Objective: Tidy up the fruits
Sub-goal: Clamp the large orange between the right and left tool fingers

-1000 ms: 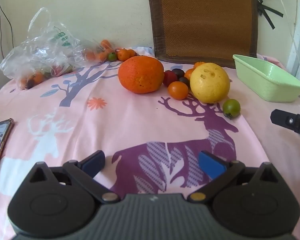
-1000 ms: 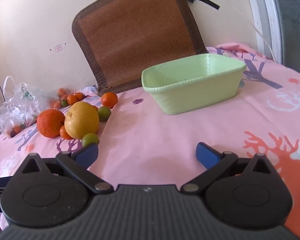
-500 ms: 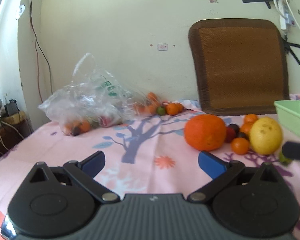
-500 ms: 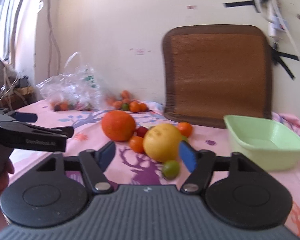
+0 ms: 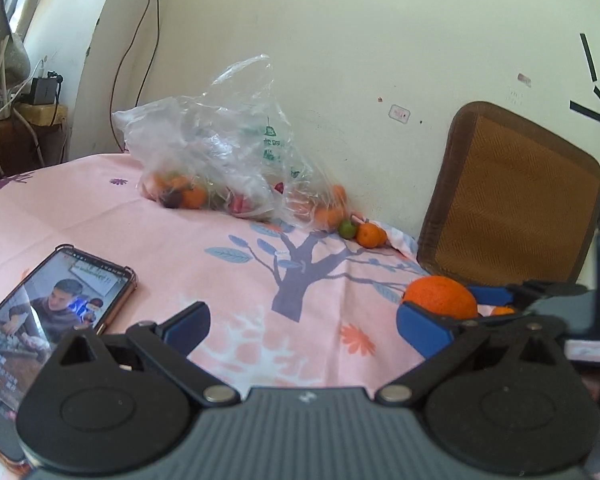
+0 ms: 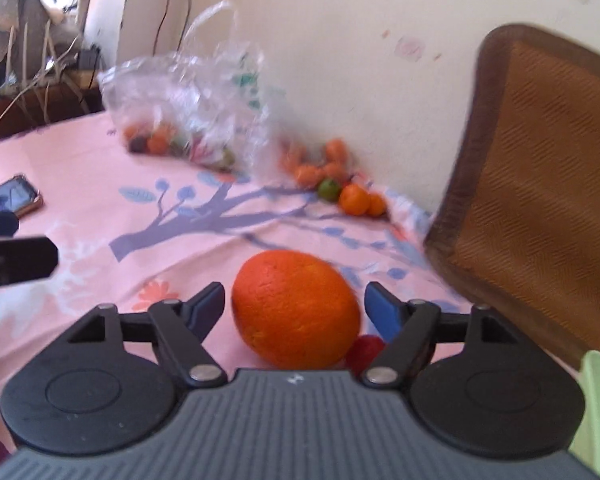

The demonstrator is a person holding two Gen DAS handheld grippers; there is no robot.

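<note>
A large orange (image 6: 296, 308) lies on the pink tablecloth between the open fingers of my right gripper (image 6: 300, 309); the pads stand close on both sides, apart from it. A small red fruit (image 6: 365, 353) lies just right of it. The green basket's edge (image 6: 598, 404) shows at the far right. My left gripper (image 5: 304, 326) is open and empty above the cloth; in its view the large orange (image 5: 440, 297) sits at right with the right gripper's blue fingertip (image 5: 488, 294) beside it. A clear plastic bag (image 5: 220, 160) of small fruits and several loose small oranges (image 5: 368, 235) lie by the wall.
A phone (image 5: 40, 320) with a lit screen lies at the left on the tablecloth (image 5: 228, 256). A brown woven cushion (image 5: 512, 196) leans on the wall at right. The left gripper's tip (image 6: 16, 258) shows at the left of the right wrist view.
Both grippers swung left. The right gripper moved in on the large orange, now between its open fingers. The left gripper now faces the plastic bag and the phone.
</note>
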